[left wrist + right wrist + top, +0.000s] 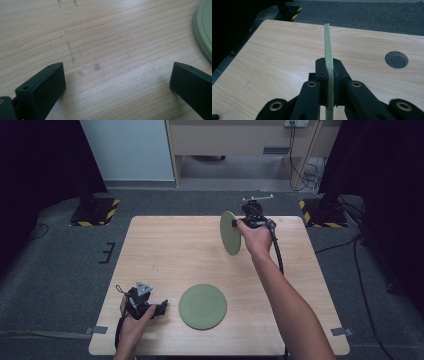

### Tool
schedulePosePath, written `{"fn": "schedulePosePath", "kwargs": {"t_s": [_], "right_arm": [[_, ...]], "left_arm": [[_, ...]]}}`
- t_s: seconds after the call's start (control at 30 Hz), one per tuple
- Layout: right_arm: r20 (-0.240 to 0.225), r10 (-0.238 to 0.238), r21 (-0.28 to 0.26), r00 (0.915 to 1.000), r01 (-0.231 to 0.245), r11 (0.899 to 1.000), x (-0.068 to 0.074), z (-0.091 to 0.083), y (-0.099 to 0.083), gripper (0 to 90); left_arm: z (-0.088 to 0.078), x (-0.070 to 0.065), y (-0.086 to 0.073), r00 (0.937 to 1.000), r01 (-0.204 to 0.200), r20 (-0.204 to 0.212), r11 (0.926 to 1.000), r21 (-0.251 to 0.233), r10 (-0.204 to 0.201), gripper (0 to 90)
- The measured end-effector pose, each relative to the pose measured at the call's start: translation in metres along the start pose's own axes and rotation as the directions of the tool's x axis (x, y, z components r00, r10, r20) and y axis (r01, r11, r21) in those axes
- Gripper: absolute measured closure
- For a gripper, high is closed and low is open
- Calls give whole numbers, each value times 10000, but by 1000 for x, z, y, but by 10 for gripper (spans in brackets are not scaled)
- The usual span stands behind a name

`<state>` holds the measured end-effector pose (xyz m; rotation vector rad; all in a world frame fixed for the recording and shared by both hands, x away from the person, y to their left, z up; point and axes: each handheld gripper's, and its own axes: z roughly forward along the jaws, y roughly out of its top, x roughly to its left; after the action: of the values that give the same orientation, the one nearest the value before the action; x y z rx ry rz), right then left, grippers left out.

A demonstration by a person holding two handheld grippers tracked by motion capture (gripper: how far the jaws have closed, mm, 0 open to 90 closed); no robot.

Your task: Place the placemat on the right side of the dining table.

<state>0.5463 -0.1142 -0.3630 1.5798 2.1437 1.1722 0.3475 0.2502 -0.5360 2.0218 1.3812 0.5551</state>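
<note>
Over the far right part of the wooden table (165, 250), I had the right gripper (237, 224) clamped on the rim of a green plate (230, 233), which hung on edge, clear of the tabletop as far as the high view let me judge. Seen along that gripper's own jaws, the plate (328, 50) ran as a thin pale strip straight up between the two black pads, both pressed flat against its faces, with the table spread beneath and a round cable hole (396, 59) off to one side. A second green plate (202, 306) lay flat near the front edge of the table, well apart from the lifted one. My left gripper (163, 308) rested low at the front left corner, just beside that flat plate; its jaws stood wide apart with nothing but bare wood between them, and the plate's rim (203, 30) curved in at the edge of its view. By my reading, the work was about half done: one plate had been picked up and was firmly in the grip, while the carry toward the plate at the front, and the setting down on or beside it, were not yet done. Whether the two were meant to be stacked I could only suppose from how they lay. What remained looked like turning the held plate flat, lowering it and letting go, with the left gripper idle and free to steady the lower plate.
</note>
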Motion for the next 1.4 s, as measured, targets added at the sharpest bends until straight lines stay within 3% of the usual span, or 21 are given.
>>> {"fn": "schedulePosePath", "kwargs": {"t_s": [0.63, 0.9, 1.4], "right_arm": [[584, 23, -63, 9983, -20, 10000, -7, -3, -9, 856], [791, 127, 3, 9968, -128, 9999, -21, -6, -19, 857], [606, 923, -215, 9939, -911, 9956, -58, -16, -27, 857]], "left_arm": [[14, 3, 13, 9999, 92, -116, 9999, -40, -93, 0], [11, 2, 11, 9996, 145, -224, 9999, -30, -145, 0], [10, 1, 9, 9995, 188, -269, 9998, -32, -189, 0]]}}
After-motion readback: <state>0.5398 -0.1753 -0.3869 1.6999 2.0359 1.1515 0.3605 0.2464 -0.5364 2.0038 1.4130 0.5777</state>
